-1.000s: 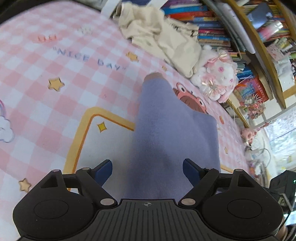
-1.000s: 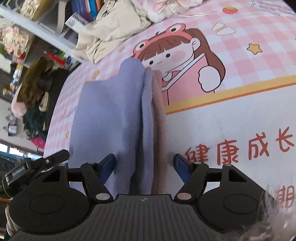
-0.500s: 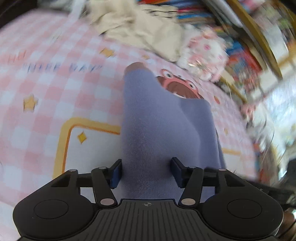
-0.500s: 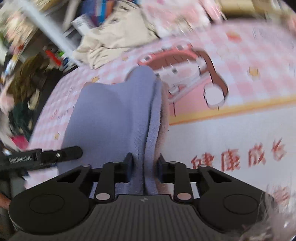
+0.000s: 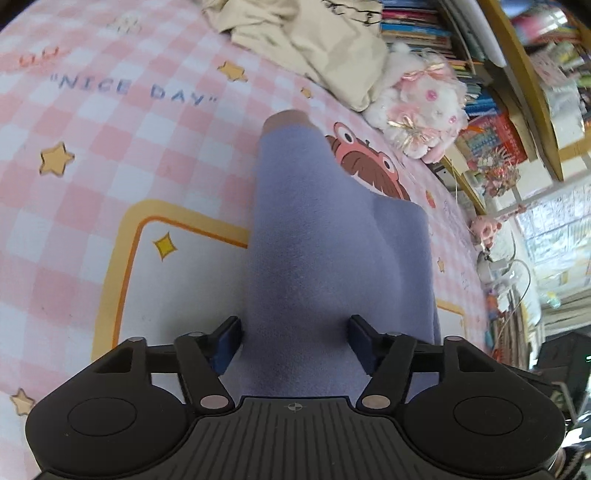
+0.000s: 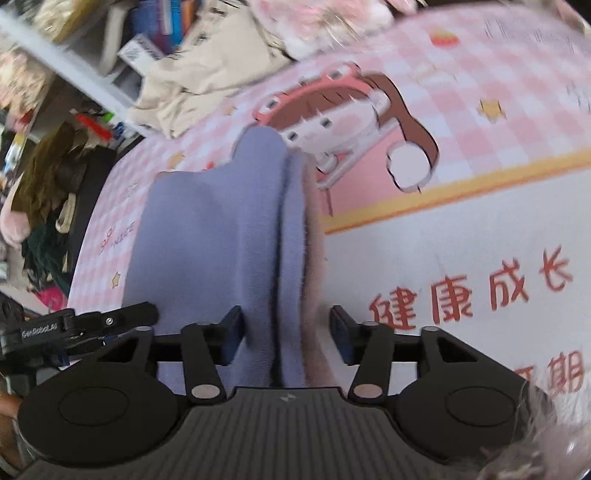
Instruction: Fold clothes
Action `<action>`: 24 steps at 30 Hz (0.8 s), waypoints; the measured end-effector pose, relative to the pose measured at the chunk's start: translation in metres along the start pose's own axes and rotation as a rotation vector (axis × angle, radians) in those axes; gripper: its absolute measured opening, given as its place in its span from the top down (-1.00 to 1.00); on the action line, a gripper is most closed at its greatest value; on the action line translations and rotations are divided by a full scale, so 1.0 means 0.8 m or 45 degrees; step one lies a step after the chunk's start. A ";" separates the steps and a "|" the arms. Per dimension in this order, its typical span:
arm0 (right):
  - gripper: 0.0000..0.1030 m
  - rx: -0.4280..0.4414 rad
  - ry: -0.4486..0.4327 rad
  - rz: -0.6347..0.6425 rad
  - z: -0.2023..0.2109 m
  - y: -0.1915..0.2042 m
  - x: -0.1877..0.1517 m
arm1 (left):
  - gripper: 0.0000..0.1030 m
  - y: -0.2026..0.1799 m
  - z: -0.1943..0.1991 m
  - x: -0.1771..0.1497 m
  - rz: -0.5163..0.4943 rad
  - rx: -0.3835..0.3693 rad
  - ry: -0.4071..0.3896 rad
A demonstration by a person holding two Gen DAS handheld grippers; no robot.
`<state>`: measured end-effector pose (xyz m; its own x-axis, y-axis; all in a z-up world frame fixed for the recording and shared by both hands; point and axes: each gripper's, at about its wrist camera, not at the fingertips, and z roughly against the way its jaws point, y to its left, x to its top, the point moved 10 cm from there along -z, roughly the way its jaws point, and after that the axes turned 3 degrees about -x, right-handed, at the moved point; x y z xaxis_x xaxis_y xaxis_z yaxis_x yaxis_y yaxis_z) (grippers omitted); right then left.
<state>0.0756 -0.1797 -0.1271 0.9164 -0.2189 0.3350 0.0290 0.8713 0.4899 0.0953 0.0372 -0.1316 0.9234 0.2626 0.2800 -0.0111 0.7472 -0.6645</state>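
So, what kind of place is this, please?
Most likely a child's room or playroom at home. A pink checked cartoon play mat covers the floor, a white plush toy lies beside a crowded bookshelf, and a folded lilac garment rests on the mat.

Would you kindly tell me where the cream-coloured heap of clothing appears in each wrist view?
Left wrist view: cream clothing heap at top centre, left of the plush toy.
Right wrist view: same heap at upper left, blurred.
Shared landmark: the purple garment running up the middle.
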 end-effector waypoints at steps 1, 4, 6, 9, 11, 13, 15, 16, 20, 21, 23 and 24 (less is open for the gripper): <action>-0.03 0.018 -0.001 -0.016 -0.001 0.000 0.001 | -0.28 0.000 -0.001 0.000 0.006 -0.015 -0.005; 0.31 0.038 0.012 0.014 -0.004 0.009 -0.002 | -0.20 -0.006 -0.005 0.000 -0.004 -0.016 -0.014; 0.45 0.009 -0.025 0.103 0.003 0.019 -0.004 | -0.14 -0.014 -0.006 -0.004 -0.081 0.047 -0.020; 0.53 -0.037 -0.078 0.238 0.014 0.034 -0.007 | -0.04 -0.033 0.004 -0.013 -0.203 0.118 -0.038; 0.53 -0.052 -0.078 0.274 0.022 0.034 -0.015 | -0.03 -0.042 0.010 -0.023 -0.262 0.128 -0.030; 0.53 -0.053 -0.064 0.278 0.026 0.029 -0.022 | -0.04 -0.042 0.012 -0.031 -0.261 0.116 -0.005; 0.49 -0.039 -0.033 0.230 0.024 0.019 -0.026 | -0.07 -0.031 0.008 -0.038 -0.189 0.089 0.031; 0.41 -0.033 -0.024 0.204 0.024 0.014 -0.026 | -0.12 -0.026 0.006 -0.039 -0.149 0.065 0.040; 0.17 -0.033 -0.005 0.122 0.023 -0.001 -0.029 | -0.18 -0.014 0.005 -0.042 -0.020 -0.008 0.062; 0.12 -0.027 0.002 0.100 0.022 -0.004 -0.030 | -0.19 -0.013 0.005 -0.041 -0.013 -0.021 0.064; 0.05 -0.013 0.016 0.055 0.019 -0.010 -0.031 | -0.22 -0.015 0.003 -0.041 -0.016 -0.028 0.069; 0.05 -0.002 0.017 0.035 0.019 -0.012 -0.031 | -0.23 -0.017 0.002 -0.040 -0.020 -0.029 0.071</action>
<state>0.0465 -0.1892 -0.1275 0.9222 -0.1888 0.3374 0.0043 0.8776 0.4793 0.0653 0.0200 -0.1305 0.9432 0.2163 0.2521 0.0117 0.7368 -0.6760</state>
